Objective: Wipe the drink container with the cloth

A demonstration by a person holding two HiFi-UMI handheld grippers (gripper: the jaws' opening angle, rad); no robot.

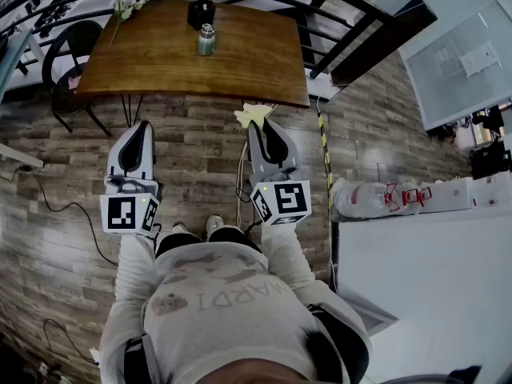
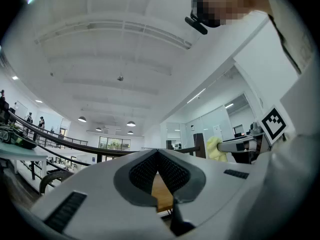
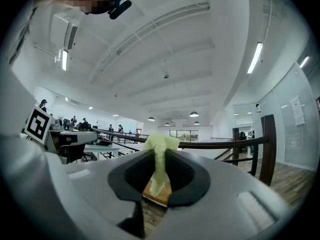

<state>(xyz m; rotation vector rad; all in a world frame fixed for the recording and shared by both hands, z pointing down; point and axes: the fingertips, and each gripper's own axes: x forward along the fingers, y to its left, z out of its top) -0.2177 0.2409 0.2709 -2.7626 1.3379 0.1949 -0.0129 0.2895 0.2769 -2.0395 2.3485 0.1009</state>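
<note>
Wooden table (image 1: pixel 160 74) bears drink container (image 1: pixel 206 40), well ahead | right gripper (image 1: pixel 261 126) fingers clamp cloth (image 1: pixel 252 115) | left gripper (image 1: pixel 142 128) fingers together

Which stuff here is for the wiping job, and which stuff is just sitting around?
For the job: drink container on the table; yellow cloth, pinched in the right gripper.
Just lying about: black object and flowers on the table; chair beside it; cable on the floor.

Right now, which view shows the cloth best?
The right gripper view: the cloth sits mid-frame, clamped between its jaws. The head view shows only a small yellow tuft; the left gripper view gives a distant side glimpse.
</note>
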